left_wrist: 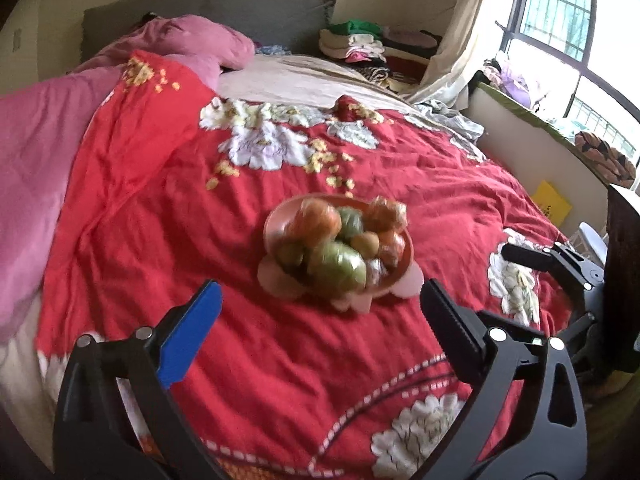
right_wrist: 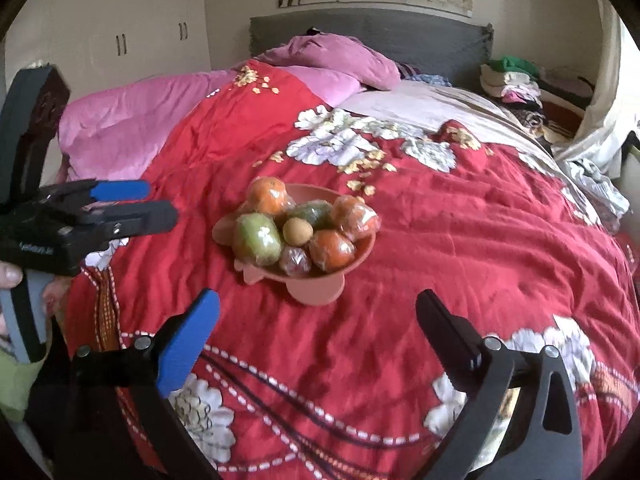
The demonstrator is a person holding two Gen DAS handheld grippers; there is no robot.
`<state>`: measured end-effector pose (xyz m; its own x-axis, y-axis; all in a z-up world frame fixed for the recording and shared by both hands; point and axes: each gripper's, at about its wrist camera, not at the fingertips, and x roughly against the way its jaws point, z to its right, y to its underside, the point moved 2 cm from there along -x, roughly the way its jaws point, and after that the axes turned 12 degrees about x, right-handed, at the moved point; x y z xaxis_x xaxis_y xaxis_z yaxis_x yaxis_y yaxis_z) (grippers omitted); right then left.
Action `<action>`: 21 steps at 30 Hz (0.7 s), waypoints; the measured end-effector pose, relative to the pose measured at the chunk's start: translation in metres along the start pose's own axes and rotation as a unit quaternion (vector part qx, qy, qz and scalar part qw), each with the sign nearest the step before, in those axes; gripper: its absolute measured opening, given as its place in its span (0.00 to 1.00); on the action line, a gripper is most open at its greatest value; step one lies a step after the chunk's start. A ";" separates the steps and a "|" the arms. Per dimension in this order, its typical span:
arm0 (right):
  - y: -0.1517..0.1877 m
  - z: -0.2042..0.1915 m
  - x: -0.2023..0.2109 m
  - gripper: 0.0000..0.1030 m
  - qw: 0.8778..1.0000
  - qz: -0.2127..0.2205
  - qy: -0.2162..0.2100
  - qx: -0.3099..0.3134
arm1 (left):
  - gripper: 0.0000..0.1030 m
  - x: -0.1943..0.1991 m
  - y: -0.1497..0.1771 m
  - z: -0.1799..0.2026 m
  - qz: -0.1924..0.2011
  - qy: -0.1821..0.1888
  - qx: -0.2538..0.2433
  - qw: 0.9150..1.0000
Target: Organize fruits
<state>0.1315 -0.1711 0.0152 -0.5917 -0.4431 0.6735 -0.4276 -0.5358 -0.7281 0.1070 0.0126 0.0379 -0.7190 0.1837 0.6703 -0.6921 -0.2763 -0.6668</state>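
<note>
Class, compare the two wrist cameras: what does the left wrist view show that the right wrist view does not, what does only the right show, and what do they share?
Only the left wrist view: the barred window, a yellow card beside the bed, and the right gripper seen from the side.

Only the right wrist view: white wardrobe doors, and the left gripper seen from the side, nearly closed, with nothing between its fingers.

Both: the pink fruit bowl on the red floral quilt, the pink blanket, folded clothes, and wrapped oranges and green fruit.

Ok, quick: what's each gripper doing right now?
Left gripper: open, holding nothing.
Right gripper: open, holding nothing.
</note>
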 end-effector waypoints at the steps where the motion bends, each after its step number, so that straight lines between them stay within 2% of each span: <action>1: 0.003 0.000 0.001 0.95 1.000 0.000 0.002 -0.004 | 0.90 0.001 0.005 0.000 -0.001 -0.005 0.003 1.000; 9: 0.023 -0.008 0.005 0.95 1.000 -0.010 0.012 -0.007 | 0.91 0.007 0.045 -0.002 0.005 -0.035 0.023 0.999; 13: 0.029 -0.012 0.004 0.95 1.000 -0.012 0.012 -0.007 | 0.91 0.004 0.059 -0.002 -0.008 -0.042 0.023 0.999; 21: 0.040 -0.011 0.005 0.95 1.000 -0.013 0.010 -0.018 | 0.91 0.007 0.067 -0.007 -0.007 -0.052 0.037 0.998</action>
<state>0.1039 -0.1863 -0.0121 -0.5929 -0.4153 0.6899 -0.4669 -0.5208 -0.7147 0.0548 0.0016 -0.0041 -0.6964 0.0906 0.7119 -0.6926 -0.3444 -0.6337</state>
